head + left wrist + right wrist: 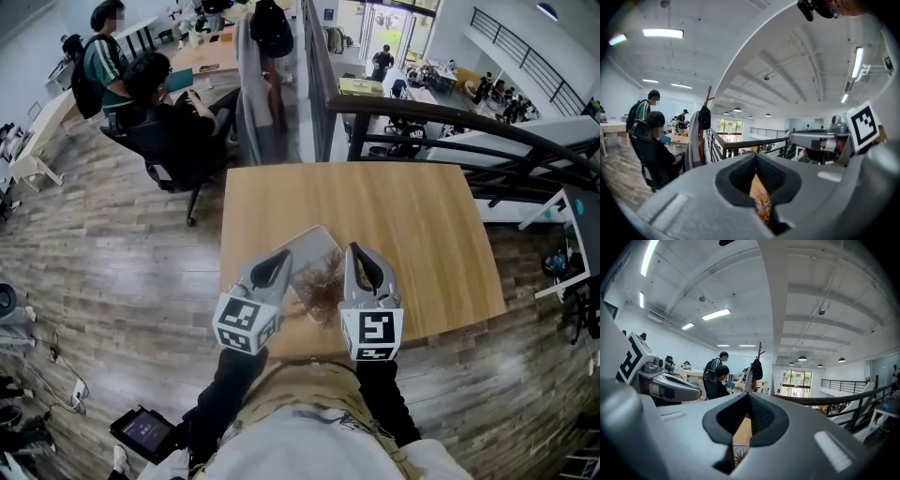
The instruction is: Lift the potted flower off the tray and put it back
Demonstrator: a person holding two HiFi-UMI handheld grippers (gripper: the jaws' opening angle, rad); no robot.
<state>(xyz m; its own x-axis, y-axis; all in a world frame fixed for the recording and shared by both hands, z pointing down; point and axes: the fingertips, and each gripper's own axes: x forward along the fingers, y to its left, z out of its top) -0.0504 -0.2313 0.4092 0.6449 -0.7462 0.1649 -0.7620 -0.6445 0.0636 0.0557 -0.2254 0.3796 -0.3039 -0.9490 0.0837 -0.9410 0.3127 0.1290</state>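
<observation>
The potted flower (319, 284), a tuft of dry brown stems, stands over a grey tray (315, 242) near the front edge of the wooden table (412, 216). Its pot is hidden. My left gripper (282, 255) is close on its left and my right gripper (354, 249) close on its right, both shut with nothing between their own jaws. Whether their sides press on the pot I cannot tell. In the left gripper view the jaws (757, 157) meet, and brown stems (762, 202) show below them. The right gripper view shows its shut jaws (749, 395) above the stems (739, 455).
Past the table's far edge stand a coat rack (262, 56) and a dark railing (450, 122). A seated person in an office chair (169, 131) is at the back left, among desks with other people. A small screen device (145, 431) lies on the wood floor at the lower left.
</observation>
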